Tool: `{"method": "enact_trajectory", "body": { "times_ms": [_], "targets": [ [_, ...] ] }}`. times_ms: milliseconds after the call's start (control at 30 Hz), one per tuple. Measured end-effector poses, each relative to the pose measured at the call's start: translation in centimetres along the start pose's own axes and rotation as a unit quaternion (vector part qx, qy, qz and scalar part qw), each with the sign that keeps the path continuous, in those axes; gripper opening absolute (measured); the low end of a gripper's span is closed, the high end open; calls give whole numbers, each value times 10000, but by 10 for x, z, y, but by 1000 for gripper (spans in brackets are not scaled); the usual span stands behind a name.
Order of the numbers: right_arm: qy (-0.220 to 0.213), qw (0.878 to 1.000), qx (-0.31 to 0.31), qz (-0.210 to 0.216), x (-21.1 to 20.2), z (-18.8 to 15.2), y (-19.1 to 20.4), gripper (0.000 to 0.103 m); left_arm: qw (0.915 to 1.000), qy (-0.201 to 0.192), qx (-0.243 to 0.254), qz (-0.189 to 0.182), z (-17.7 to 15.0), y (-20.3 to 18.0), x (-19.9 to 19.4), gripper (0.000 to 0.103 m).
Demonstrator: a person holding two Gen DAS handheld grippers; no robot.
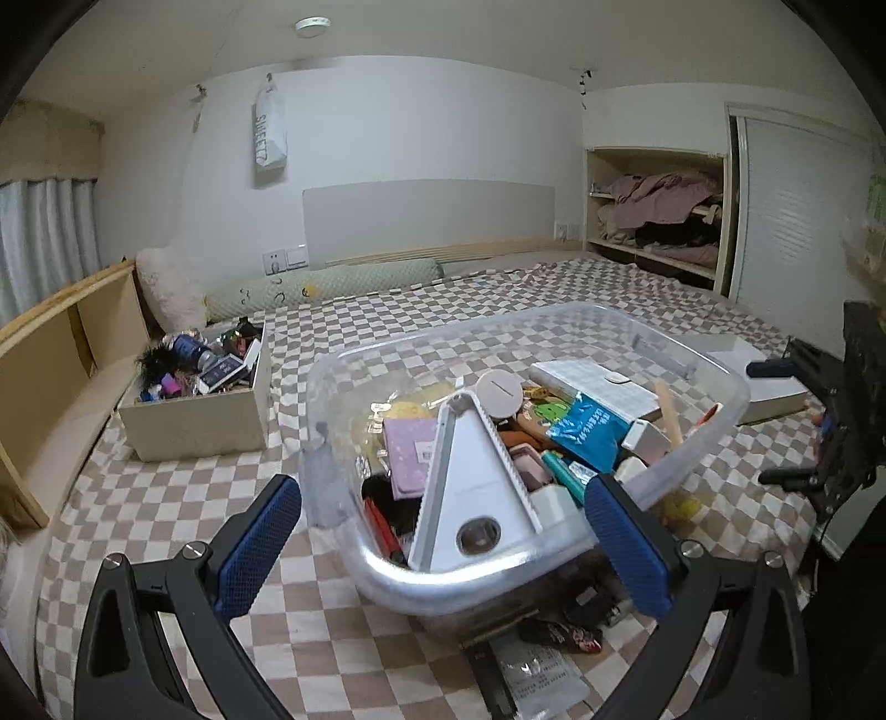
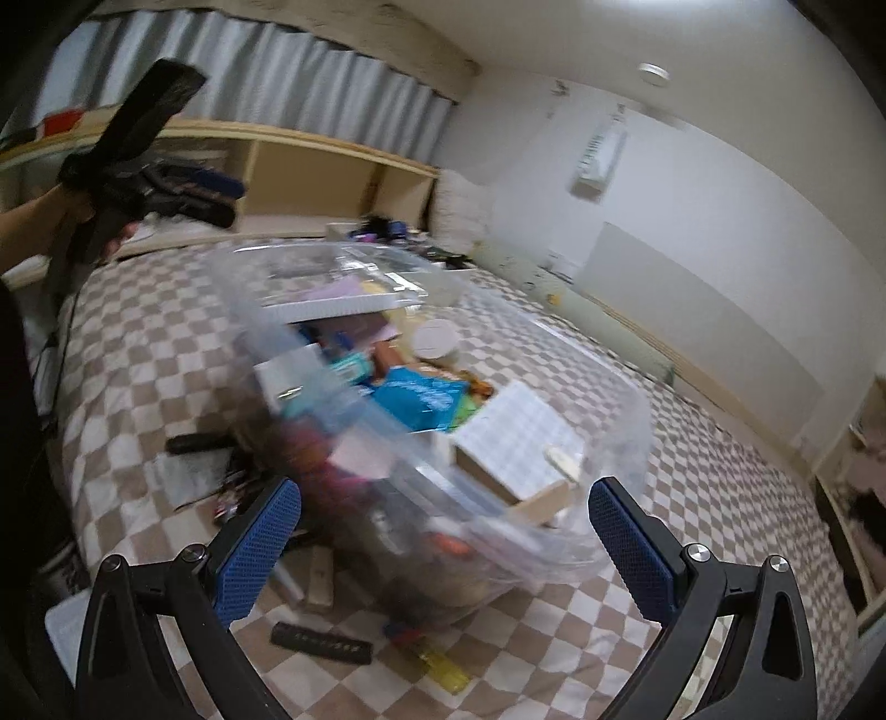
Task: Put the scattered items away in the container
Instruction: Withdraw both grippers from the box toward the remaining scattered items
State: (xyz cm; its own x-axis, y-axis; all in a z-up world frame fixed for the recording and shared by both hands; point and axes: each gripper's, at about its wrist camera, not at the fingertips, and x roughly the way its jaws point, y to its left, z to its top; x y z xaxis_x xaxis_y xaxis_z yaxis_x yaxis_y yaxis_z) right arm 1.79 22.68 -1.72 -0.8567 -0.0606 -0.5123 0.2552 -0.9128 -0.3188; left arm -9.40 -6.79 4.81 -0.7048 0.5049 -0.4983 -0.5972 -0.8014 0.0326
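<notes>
Clear bin [image 1: 714,382] crammed; blue packet [image 1: 587,429], perhaps snacks.

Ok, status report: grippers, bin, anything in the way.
Left gripper and right gripper open, empty. Clear bin heaped full. Loose items on the checkered bedspread.

1. White painted walls [image 1: 443,122] and a round ceiling lamp [image 1: 312,26], lit, are seen.
2. A beige-and-white checkered bed cover [image 1: 183,509] is spread wide.
3. Grey pleated curtains [image 2: 288,72] are hung above a pale wooden shelf unit [image 1: 50,343].
4. An open wall closet [image 1: 656,205] is stuffed with pink bedding.
</notes>
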Motion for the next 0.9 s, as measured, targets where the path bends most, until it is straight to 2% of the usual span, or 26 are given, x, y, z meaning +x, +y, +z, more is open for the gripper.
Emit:
{"method": "enact_trajectory", "body": {
  "times_ms": [233, 333, 467, 600, 633, 700, 833, 900],
  "targets": [
    [210, 9974, -283, 622, 10, -6, 38, 103, 9995, 131, -91, -280, -18, 15, -15, 103],
    [406, 9946, -382, 875, 17, -15, 53, 103, 9979, 382, -229, -461, -30, 20, -11, 103],
    [769, 9897, -377, 1148, 33, -30, 65, 103, 9953, 770, -143, -561, -47, 15, 0, 103],
    [1111, 9859, -266, 1225, 49, -45, 69, 103, 9882, 1378, -74, -668, -71, 3, 25, 102],
    [1190, 9850, -219, 1227, 53, -48, 70, 103, 9851, 1567, -6, -702, -78, -3, 33, 100],
    [1394, 9833, -57, 1166, 62, -54, 67, 103, 9793, 1892, 151, -701, -92, -12, 48, 86],
    [1764, 9783, 370, 1020, 80, -63, 58, 103, 9671, 2426, 237, -730, -117, -23, 70, 85],
    [1931, 9752, 590, 910, 87, -70, 53, 103, 9623, 2607, 222, -736, -127, -24, 79, 75]
  ]
}}
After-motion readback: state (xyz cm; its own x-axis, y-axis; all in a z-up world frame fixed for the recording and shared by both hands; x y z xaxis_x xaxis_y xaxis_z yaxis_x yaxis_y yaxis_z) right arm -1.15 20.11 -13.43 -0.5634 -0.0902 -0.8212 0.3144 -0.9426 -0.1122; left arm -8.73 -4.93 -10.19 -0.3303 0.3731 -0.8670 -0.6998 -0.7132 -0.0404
